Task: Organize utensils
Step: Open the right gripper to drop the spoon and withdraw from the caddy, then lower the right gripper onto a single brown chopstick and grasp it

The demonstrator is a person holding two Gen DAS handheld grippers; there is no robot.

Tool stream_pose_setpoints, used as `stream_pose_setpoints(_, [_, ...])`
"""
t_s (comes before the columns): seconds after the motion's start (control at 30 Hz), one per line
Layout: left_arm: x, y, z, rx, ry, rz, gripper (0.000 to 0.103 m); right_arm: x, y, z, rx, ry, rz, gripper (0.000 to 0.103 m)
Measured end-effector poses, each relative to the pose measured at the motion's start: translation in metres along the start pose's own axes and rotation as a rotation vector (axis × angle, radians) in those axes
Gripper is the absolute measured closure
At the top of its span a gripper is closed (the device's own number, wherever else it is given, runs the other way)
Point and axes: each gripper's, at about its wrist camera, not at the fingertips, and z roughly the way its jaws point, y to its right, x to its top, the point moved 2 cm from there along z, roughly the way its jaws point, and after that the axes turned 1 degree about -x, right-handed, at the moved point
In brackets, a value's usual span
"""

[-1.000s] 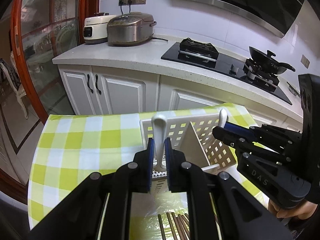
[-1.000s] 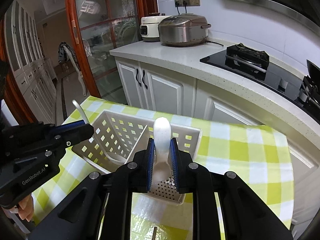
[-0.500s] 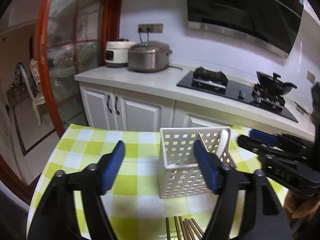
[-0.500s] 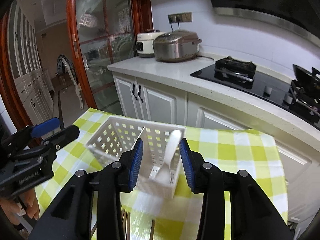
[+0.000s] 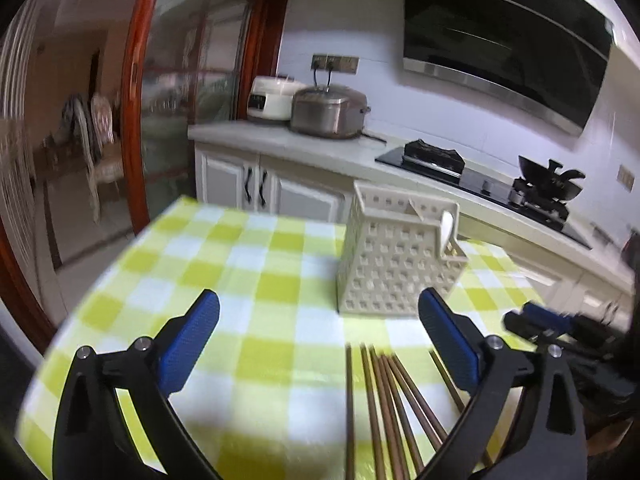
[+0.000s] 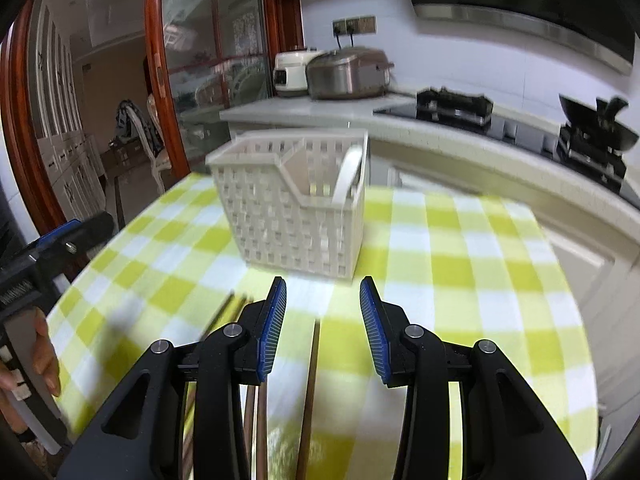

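Observation:
A white slotted utensil basket (image 5: pixel 396 268) (image 6: pixel 292 224) stands on the green-checked table. A white spoon (image 5: pixel 447 224) (image 6: pixel 346 176) leans inside its right compartment. Several brown chopsticks (image 5: pixel 384 400) (image 6: pixel 310 380) lie on the cloth in front of the basket. My left gripper (image 5: pixel 318 300) hovers over the chopsticks, short of the basket, its jaws opening wide and holding nothing. My right gripper (image 6: pixel 323 282) is open with nothing between its pads, also above the chopsticks and back from the basket.
The table's cloth (image 5: pixel 240 280) ends at a rounded edge on the left. Behind it runs a kitchen counter (image 6: pixel 320 112) with two rice cookers (image 5: pixel 328 112) and a stove (image 5: pixel 436 158). A hand (image 6: pixel 40 352) holds the left gripper's handle.
Both grippers let go of white spoons in the basket, opened and drew back from it. The chopsticks now show beneath them.

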Motion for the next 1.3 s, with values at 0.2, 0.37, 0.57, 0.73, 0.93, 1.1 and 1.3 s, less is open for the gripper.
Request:
stream_pose_setpoints(0.2, [-0.036,-0.012,-0.002,0.012,-0.104,-0.03,0.006,-0.036,-0.001,0.018,-0.001,-0.086,-0.014,0.065])
stream_pose_setpoints(0.37, [-0.059,-0.006,0.01,0.056,-0.154,0.05,0.007,-0.049,-0.005,0.035,-0.002,-0.148,-0.041,0.067])
stream_pose_setpoints(0.57, [-0.073,-0.009,0.036,0.061,-0.252,0.072,0.008,-0.057,-0.01,0.058,0.0,-0.226,-0.071,0.074])
stream_pose_setpoints(0.73, [-0.077,-0.01,0.052,0.046,-0.302,0.09,0.017,-0.059,-0.013,0.069,-0.011,-0.253,-0.084,0.081])
stream_pose_setpoints(0.93, [-0.081,-0.004,0.058,0.043,-0.323,0.121,0.02,-0.06,-0.016,0.068,-0.03,-0.255,-0.118,0.093])
stream_pose_setpoints(1.1, [-0.083,0.007,0.066,0.034,-0.353,0.168,0.031,-0.063,-0.012,0.065,-0.036,-0.251,-0.102,0.096])
stream_pose_setpoints(1.3, [-0.081,0.016,0.084,0.031,-0.393,0.197,0.049,-0.065,-0.007,0.061,-0.023,-0.247,-0.081,0.096])
